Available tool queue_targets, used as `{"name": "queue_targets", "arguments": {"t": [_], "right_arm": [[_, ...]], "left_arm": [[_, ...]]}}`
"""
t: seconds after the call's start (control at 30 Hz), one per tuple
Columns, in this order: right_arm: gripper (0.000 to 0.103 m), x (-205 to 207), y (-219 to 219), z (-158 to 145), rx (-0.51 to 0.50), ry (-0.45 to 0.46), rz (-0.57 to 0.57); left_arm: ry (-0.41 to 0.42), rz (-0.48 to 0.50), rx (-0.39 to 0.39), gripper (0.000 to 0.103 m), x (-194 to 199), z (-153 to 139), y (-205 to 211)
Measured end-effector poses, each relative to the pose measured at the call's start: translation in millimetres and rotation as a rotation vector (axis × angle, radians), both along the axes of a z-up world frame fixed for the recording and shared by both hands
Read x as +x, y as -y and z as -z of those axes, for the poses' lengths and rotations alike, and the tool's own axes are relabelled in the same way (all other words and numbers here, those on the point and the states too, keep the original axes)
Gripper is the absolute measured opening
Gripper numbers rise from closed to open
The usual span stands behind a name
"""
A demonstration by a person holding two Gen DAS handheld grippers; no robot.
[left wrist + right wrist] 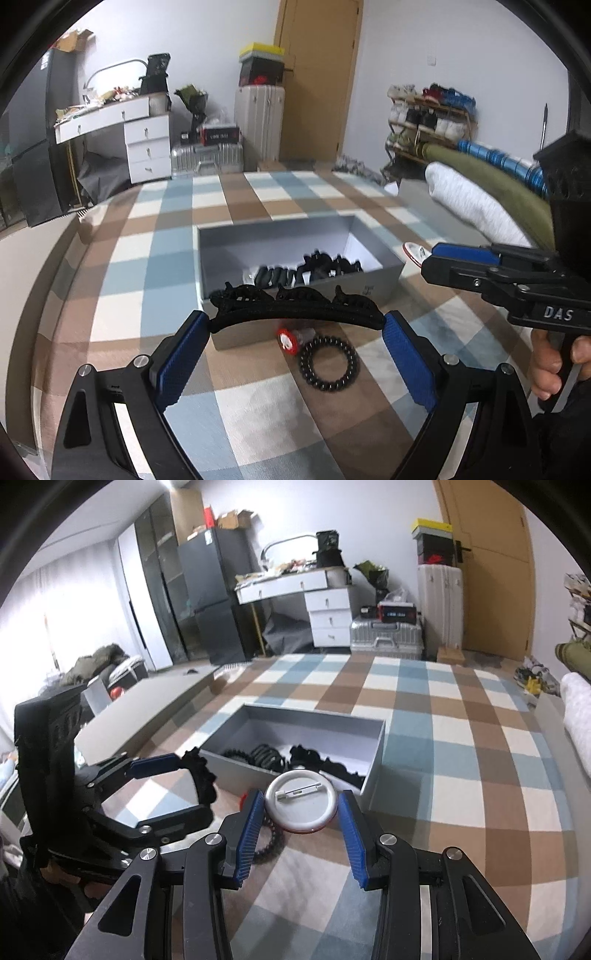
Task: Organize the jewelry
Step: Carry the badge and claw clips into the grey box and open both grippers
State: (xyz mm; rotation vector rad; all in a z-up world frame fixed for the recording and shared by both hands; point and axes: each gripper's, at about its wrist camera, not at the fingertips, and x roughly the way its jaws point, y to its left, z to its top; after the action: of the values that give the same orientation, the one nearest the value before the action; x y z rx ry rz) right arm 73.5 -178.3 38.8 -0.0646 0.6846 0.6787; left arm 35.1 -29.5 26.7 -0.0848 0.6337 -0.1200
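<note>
A black hair clip (295, 308) is clamped lengthwise between the blue pads of the left gripper (296, 334), held above the near wall of a grey box (384, 291). A round badge (301, 801), pin side up, is gripped between the pads of the right gripper (302, 814), just in front of the box's near edge. More black hair pieces (314, 267) are seen lying inside the box. A black spiral hair tie (328, 363) and a small red-rimmed badge (288, 341) are left on the checked cloth (166, 258) beside the box, touching each other. The box is set on the cloth-covered table.
</note>
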Motion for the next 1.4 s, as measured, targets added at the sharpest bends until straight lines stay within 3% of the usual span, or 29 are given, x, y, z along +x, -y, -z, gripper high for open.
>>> {"name": "queue_targets", "arguments": {"t": [0.43, 1.4], "right_arm": [[0.041, 16, 5, -4, 0.079, -0.010, 0.047], [0.041, 53, -8, -3, 0.156, -0.068, 0.053]], "left_arm": [[0.025, -0.060, 0.003, 0.092, 14, -10, -14], [-0.021, -0.111, 0.029, 0.092, 55, -3, -19]]}}
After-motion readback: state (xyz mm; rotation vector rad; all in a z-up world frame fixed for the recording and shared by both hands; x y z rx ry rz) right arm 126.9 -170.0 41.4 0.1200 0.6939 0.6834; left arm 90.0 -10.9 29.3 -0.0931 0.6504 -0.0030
